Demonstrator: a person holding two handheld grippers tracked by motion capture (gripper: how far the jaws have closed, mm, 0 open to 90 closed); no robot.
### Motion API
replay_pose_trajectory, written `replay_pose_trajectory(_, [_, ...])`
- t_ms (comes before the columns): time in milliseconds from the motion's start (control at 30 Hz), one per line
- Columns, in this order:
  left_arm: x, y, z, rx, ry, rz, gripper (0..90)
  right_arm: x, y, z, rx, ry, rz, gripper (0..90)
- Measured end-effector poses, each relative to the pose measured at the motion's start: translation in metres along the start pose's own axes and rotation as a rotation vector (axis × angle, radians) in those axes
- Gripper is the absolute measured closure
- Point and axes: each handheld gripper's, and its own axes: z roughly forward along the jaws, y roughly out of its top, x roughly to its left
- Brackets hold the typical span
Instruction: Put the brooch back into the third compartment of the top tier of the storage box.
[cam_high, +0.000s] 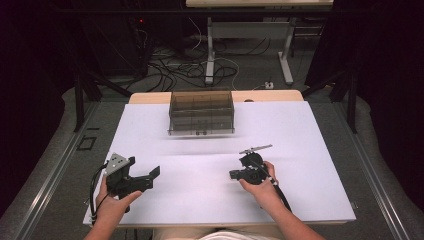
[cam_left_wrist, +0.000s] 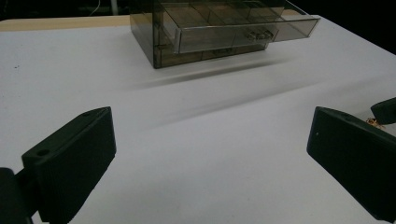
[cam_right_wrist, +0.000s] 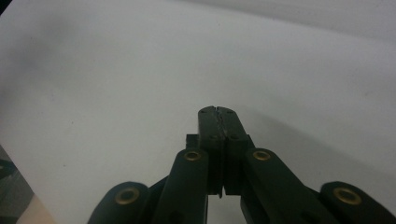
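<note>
Left gripper view, organizer (cam_left_wrist: 205, 32) drawer ajar, left hand-held gripper (cam_left_wrist: 210, 163) agape; right hand-held gripper (cam_right_wrist: 218, 116) clamped empty

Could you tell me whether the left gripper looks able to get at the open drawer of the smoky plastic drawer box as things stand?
Probably yes: the left gripper is open, and bare white table lies between it and the drawer, which juts from the drawer box.

Matt white table (cam_high: 300, 130), smoky clear plastic drawer box (cam_high: 201, 112), matt black jaws
</note>
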Motion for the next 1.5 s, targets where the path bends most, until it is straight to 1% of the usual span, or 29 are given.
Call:
replay_pose_trajectory(233, [0.000, 0.000, -0.001, 0.007, -0.002, 0.003, 1.1, -0.001, 0.000, -0.003, -0.030, -0.003, 0.008, 90.0])
replay_pose_trajectory(267, [0.000, 0.000, -0.001, 0.007, -0.002, 0.003, 1.1, -0.002, 0.000, -0.004, -0.047, 0.002, 0.007, 90.0])
replay_pose_trajectory(333, [0.001, 0.000, -0.001, 0.007, 0.000, 0.006, 1.1, -0.001, 0.001, -0.005, -0.050, -0.004, 0.010, 90.0])
replay_pose_trajectory(433, [0.000, 0.000, -0.001, 0.008, -0.003, 0.001, 1.1, -0.002, 0.001, -0.008, -0.071, -0.001, 0.013, 90.0])
replay_pose_trajectory(533, [0.001, 0.000, -0.001, 0.007, -0.001, 0.004, 1.1, -0.002, 0.001, -0.009, -0.096, 0.002, 0.014, 90.0])
replay_pose_trajectory(600, [0.001, 0.000, -0.001, 0.005, -0.001, 0.005, 1.1, -0.002, 0.002, -0.010, -0.097, -0.002, 0.017, 90.0])
replay_pose_trajectory(700, [0.001, 0.000, -0.001, 0.004, 0.001, 0.008, 1.1, -0.002, 0.002, -0.013, -0.122, 0.005, 0.028, 90.0])
replay_pose_trajectory(733, [0.001, 0.000, -0.001, 0.004, 0.001, 0.008, 1.1, -0.002, 0.002, -0.014, -0.126, 0.001, 0.030, 90.0])
replay_pose_trajectory(833, [0.001, 0.000, -0.001, 0.007, -0.001, 0.006, 1.1, -0.005, 0.004, -0.016, -0.148, 0.002, 0.028, 90.0])
replay_pose_trajectory(867, [0.001, 0.000, -0.001, 0.007, -0.003, 0.002, 1.1, -0.005, 0.004, -0.018, -0.148, 0.005, 0.043, 90.0])
replay_pose_trajectory(967, [0.001, 0.000, -0.001, 0.006, -0.003, 0.002, 1.1, -0.007, 0.005, -0.021, -0.162, 0.010, 0.045, 90.0])
replay_pose_trajectory(1033, [0.001, 0.000, -0.001, 0.006, -0.003, 0.002, 1.1, -0.009, 0.006, -0.024, -0.172, 0.017, 0.063, 90.0])
replay_pose_trajectory(1167, [0.000, 0.000, -0.001, 0.008, -0.003, 0.001, 1.1, -0.012, 0.008, -0.027, -0.192, 0.028, 0.077, 90.0])
replay_pose_trajectory(1233, [0.000, 0.000, -0.001, 0.008, -0.002, -0.001, 1.1, -0.013, 0.009, -0.029, -0.191, 0.023, 0.081, 90.0])
replay_pose_trajectory(1333, [0.000, 0.000, 0.000, 0.009, -0.003, -0.002, 1.1, -0.014, 0.011, -0.031, -0.208, 0.025, 0.098, 90.0])
replay_pose_trajectory(1433, [0.001, 0.000, 0.000, 0.010, -0.001, 0.000, 1.1, -0.017, 0.013, -0.033, -0.217, 0.039, 0.105, 90.0])
replay_pose_trajectory(1467, [0.001, 0.000, -0.001, 0.010, 0.000, 0.002, 1.1, -0.018, 0.013, -0.035, -0.213, 0.034, 0.112, 90.0])
replay_pose_trajectory(1500, [0.001, 0.000, -0.001, 0.011, 0.001, 0.004, 1.1, -0.018, 0.014, -0.036, -0.213, 0.039, 0.123, 90.0])
